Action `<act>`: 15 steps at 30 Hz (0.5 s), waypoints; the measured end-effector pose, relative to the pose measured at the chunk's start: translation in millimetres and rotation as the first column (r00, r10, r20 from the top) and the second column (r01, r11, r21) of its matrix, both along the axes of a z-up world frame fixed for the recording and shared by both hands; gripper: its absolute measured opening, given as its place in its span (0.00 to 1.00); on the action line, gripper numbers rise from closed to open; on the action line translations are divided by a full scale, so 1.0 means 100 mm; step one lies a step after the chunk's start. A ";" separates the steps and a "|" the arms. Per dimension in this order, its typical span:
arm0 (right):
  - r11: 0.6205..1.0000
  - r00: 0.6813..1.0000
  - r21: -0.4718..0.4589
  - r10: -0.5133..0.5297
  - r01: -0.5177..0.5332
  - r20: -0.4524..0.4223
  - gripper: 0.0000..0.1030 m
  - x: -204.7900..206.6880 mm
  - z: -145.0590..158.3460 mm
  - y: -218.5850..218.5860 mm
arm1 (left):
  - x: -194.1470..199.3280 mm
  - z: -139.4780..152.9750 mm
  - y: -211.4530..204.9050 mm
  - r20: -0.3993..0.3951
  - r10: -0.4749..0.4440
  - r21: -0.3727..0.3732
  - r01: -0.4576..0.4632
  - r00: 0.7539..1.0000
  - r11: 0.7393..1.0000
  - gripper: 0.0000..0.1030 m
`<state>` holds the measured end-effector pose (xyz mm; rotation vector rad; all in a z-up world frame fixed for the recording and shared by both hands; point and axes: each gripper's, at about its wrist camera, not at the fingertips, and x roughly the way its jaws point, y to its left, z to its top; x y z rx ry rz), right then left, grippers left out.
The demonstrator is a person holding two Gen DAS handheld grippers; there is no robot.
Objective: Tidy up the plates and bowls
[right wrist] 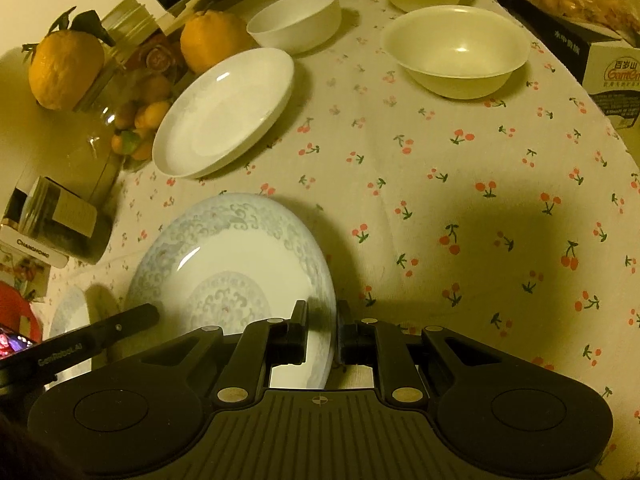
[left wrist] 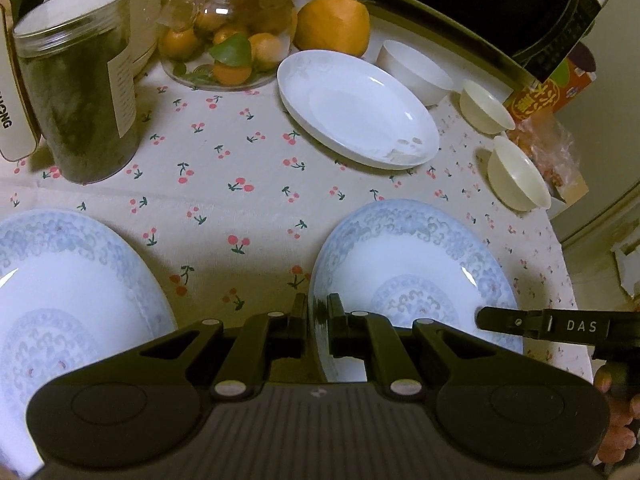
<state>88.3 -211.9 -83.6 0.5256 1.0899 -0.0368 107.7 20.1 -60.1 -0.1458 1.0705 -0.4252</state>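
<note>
My left gripper (left wrist: 316,304) is shut on the left rim of a blue-patterned plate (left wrist: 416,264). My right gripper (right wrist: 322,310) is shut on the opposite rim of the same plate (right wrist: 228,256). Each view shows one finger of the other gripper reaching over the plate's far side. A second blue-patterned plate (left wrist: 60,300) lies to the left on the cherry-print tablecloth (left wrist: 224,168). Farther back sit a plain white plate (left wrist: 356,108), a white bowl (left wrist: 416,70) and two cream bowls (left wrist: 484,108) (left wrist: 516,174). I cannot tell whether the held plate is off the cloth.
A dark-filled jar (left wrist: 80,92), a glass jar of small oranges (left wrist: 228,40) and a large orange (left wrist: 334,22) stand at the back left. A black appliance (left wrist: 460,0) and printed boxes (left wrist: 552,92) line the back right. The table edge (left wrist: 568,264) curves along the right.
</note>
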 end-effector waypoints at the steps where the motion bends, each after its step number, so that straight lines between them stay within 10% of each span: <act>1: 1.000 1.000 0.000 0.002 -0.002 0.000 0.14 0.00 0.00 0.00 | 0.00 0.00 0.00 0.001 -0.002 0.002 0.002 1.000 1.000 0.08; 15: 1.000 1.000 -0.008 0.014 -0.014 -0.010 0.16 0.02 0.00 0.00 | 0.00 0.00 -0.04 0.011 -0.036 0.025 0.036 0.999 0.999 0.10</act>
